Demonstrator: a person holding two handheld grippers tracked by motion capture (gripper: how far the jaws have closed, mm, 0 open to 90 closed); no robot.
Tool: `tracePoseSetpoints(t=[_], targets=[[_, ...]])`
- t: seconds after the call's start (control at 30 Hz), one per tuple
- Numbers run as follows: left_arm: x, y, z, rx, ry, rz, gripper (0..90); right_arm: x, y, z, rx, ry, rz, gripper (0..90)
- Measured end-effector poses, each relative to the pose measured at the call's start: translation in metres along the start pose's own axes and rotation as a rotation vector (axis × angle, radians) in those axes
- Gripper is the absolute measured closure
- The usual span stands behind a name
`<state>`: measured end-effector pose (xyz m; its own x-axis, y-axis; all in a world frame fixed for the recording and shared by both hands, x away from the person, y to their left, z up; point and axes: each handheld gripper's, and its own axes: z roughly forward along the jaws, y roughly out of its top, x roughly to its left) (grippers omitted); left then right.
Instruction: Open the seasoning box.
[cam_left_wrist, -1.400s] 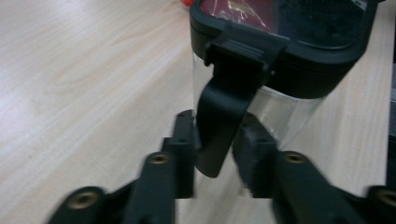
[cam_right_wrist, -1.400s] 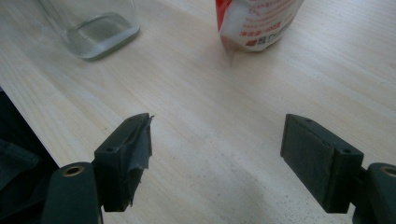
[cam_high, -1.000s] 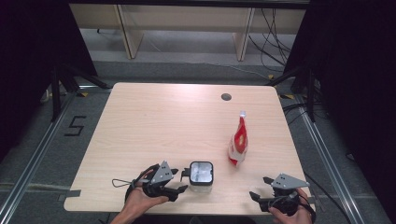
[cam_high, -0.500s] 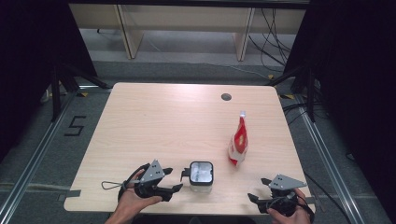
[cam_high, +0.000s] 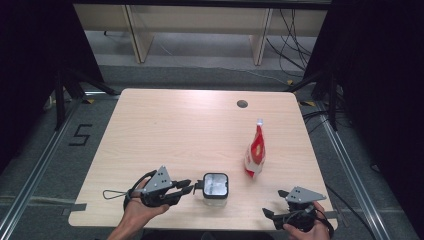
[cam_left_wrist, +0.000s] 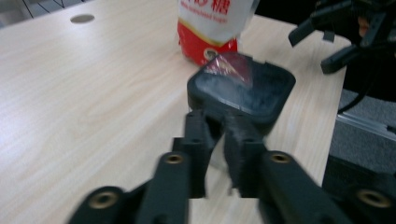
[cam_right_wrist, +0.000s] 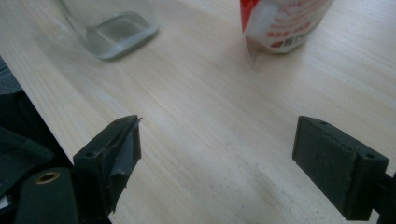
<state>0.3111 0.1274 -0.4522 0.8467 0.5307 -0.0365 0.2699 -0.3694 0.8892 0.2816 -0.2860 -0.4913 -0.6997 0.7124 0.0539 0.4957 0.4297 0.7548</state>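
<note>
Presently my left gripper (cam_high: 192, 187) has just been closing; its jaws now pinch the small tab on the black square lid (cam_left_wrist: 243, 88) of the clear glass jar (cam_high: 215, 187), at 6 o'clock on the pale wooden table (cam_high: 175, 130). To lift the lid cleanly, I would pull straight up, keeping the jar base planted. My right gripper (cam_right_wrist: 217, 161) stands spread and empty at 5 o'clock. The glossy red-and-white pouch (cam_high: 255, 152) stands upright at 4 o'clock.

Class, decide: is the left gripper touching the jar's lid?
Touching. In the left gripper view the left gripper has just closed its jaws on the edge of the lid.
</note>
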Motion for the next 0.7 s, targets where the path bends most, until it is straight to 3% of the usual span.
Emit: tracePoseSetpoints(t=[0.1,0.2,0.3,0.33,0.4,0.43,0.5,0.57,0.63,0.7], targets=[[-0.001,0.005,0.003,-0.004,0.006,0.021,87.3,0.001,0.001,0.0,-0.021,0.001,-0.017,16.3],[-0.005,0.012,0.01,-0.009,0.008,0.047,89.0,0.001,0.001,-0.001,-0.03,-0.015,-0.011,17.4],[-0.007,0.013,0.018,-0.014,0.005,0.034,89.1,0.001,0.002,-0.002,-0.032,-0.018,-0.024,18.5],[-0.007,0.013,0.02,-0.01,0.004,0.04,89.2,0.003,0.002,-0.002,-0.027,-0.015,-0.001,19.0],[-0.007,0.011,0.024,-0.005,0.01,0.017,89.2,0.004,0.002,-0.002,-0.03,-0.02,-0.01,19.6],[-0.005,0.011,0.025,0.003,0.012,0.038,89.1,0.002,0.003,-0.002,-0.034,-0.024,-0.033,19.9],[-0.002,0.01,0.025,0.008,0.019,0.041,89.2,0.004,0.003,-0.002,-0.033,-0.013,-0.021,20.8],[-0.002,0.01,0.026,-0.005,0.015,0.014,89.2,0.006,0.004,0.0,-0.034,-0.003,-0.033,21.9],[-0.001,0.009,0.025,-0.002,0.015,0.034,89.2,0.007,0.005,0.0,-0.039,-0.008,-0.055,24.0],[0.0,0.008,0.025,-0.005,0.01,0.025,89.1,0.009,0.007,0.0,-0.047,0.0,-0.064,27.9]])
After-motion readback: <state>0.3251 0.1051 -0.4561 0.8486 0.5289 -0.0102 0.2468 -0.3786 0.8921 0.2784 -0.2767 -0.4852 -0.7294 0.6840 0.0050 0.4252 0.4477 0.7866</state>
